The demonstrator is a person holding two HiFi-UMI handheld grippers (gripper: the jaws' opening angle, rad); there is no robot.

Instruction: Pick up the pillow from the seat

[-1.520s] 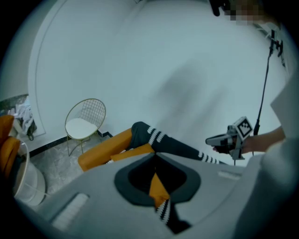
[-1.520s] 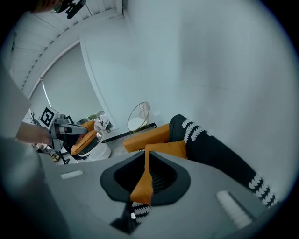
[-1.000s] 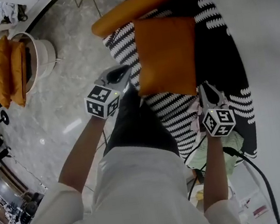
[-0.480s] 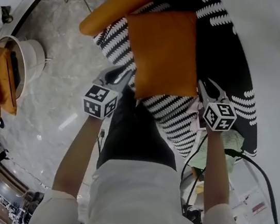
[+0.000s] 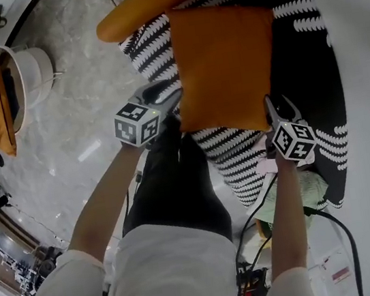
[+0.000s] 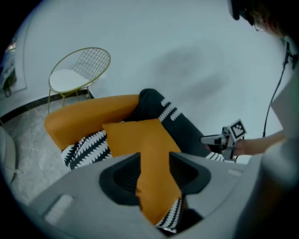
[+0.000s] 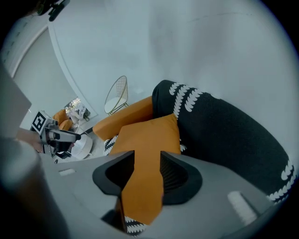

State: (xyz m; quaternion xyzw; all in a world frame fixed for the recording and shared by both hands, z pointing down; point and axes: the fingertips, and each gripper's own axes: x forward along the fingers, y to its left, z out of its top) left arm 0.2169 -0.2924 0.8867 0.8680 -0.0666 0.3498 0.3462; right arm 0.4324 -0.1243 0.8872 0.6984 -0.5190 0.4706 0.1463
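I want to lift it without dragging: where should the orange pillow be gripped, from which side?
Take the pillow by its two near corners, coming from the open front of the seat: it lies flat there, and that near edge looks thin and free.

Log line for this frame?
approach | left gripper, right gripper: jaws just opening, not gripping | orange pillow: seen between both jaws, on chair seat

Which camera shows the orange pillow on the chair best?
The head view: nearly the whole orange pillow shows, lying on the patterned seat. Both gripper views catch it at a slant, near end partly hidden.
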